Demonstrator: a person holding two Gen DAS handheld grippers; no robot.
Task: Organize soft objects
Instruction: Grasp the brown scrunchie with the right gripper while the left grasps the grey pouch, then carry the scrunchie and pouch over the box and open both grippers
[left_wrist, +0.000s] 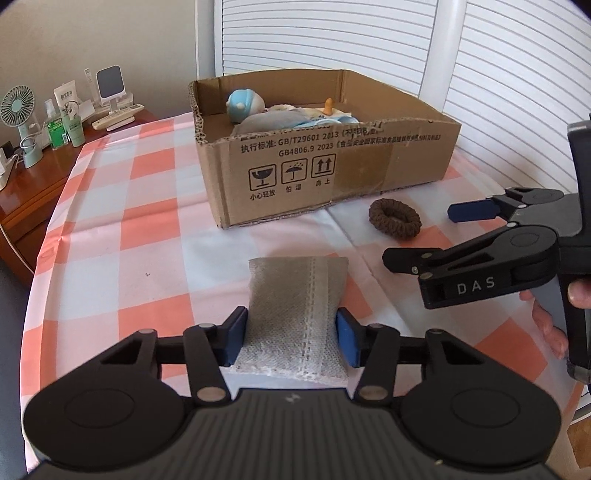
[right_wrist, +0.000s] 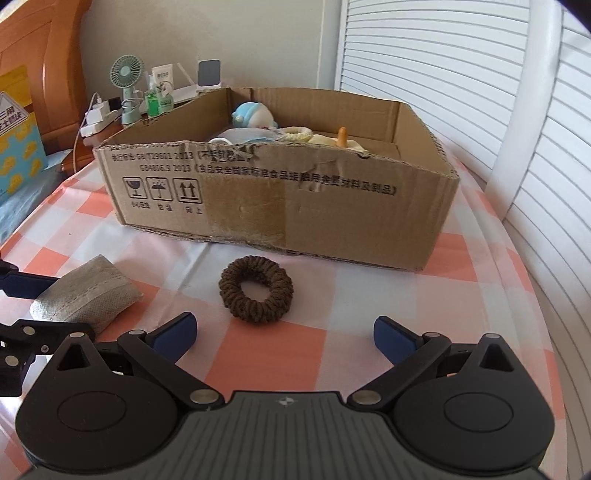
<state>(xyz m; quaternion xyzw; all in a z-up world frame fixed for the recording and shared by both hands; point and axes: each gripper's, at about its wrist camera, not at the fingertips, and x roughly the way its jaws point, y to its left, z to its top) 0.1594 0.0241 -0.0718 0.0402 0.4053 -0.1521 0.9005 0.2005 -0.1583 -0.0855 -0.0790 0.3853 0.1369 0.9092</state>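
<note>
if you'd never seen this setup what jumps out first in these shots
Probably the open cardboard box at the back of the pink checked tablecloth, with soft toys inside. Next, the grey fabric pouch pinched between the left gripper pads, and the brown scrunchie lying loose just ahead of the open right gripper.

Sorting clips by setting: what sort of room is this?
Probably a bedroom at home: a wooden nightstand crowded with a desk fan and toiletries, louvered closet doors, and a checkered tablecloth.
</note>
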